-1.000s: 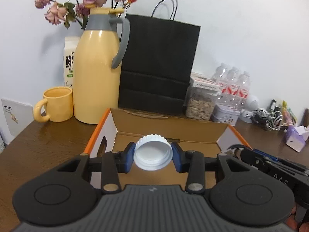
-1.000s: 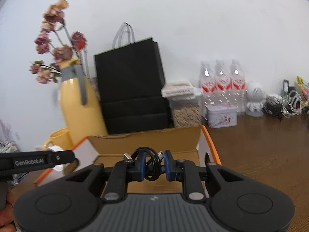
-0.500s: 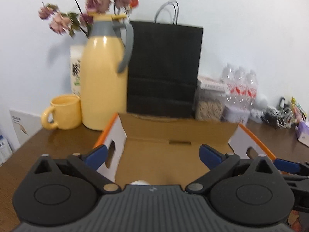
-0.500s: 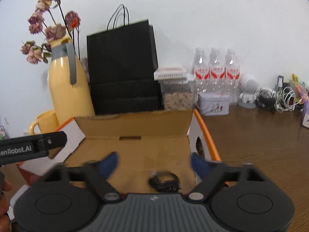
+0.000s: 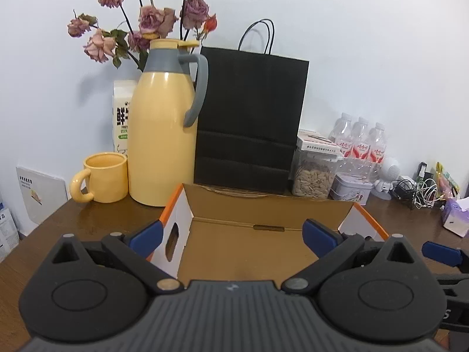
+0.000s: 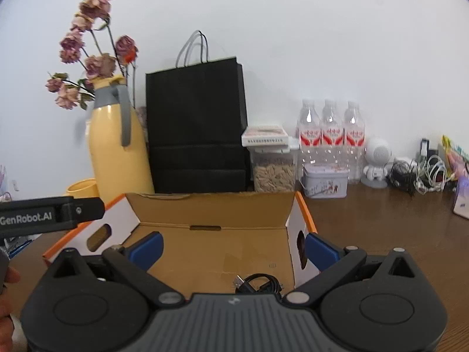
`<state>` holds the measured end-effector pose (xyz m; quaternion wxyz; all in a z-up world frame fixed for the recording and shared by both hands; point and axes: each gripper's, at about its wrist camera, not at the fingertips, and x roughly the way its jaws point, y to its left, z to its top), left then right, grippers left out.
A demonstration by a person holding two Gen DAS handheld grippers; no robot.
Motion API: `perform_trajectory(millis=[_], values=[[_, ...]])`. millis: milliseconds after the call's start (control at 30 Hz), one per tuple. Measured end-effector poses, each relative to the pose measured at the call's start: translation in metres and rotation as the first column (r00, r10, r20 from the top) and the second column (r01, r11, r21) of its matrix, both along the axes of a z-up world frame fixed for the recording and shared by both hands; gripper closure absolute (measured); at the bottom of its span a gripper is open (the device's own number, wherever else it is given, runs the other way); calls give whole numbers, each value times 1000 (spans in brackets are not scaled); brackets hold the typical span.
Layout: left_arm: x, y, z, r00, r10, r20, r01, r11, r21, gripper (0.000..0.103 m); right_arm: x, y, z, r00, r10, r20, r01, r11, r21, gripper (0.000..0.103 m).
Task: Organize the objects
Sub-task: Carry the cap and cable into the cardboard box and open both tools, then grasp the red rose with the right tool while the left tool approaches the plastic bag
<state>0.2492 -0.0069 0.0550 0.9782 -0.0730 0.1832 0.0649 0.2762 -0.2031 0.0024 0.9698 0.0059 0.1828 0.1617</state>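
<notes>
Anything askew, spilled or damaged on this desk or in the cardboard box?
Nothing spilled or damaged. The black cable lies coiled on the floor of the cardboard box. The only untidy spot is the tangle of cords at the desk's far right; the flowers look dried.

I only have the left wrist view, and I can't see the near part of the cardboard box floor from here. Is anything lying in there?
Observer: Yes. A black cable lies coiled on the floor of the cardboard box, close to its right wall.
Operator: Is the right hand-held gripper gripping it?
Observer: No. The right hand-held gripper has its jaws opening with nothing between them; the cable lies loose below, partly hidden by the gripper's body.
</notes>
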Motion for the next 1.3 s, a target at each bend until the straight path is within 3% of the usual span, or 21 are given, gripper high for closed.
perform_trajectory(millis=[700, 1000, 1300], values=[[-114, 48, 1, 997, 8, -70, -8, 1000, 14, 0, -116, -36, 3, 998, 62, 4, -61, 995, -75, 0], [-167, 63, -22, 993, 12, -120, -9, 1000, 23, 0, -164, -32, -17, 991, 125, -47, -129, 986, -108, 0], [-206, 82, -49, 982, 47, -181, -47, 999, 5, 0, -177, -15, -54, 975, 167, -145, -187, 972, -139, 1]])
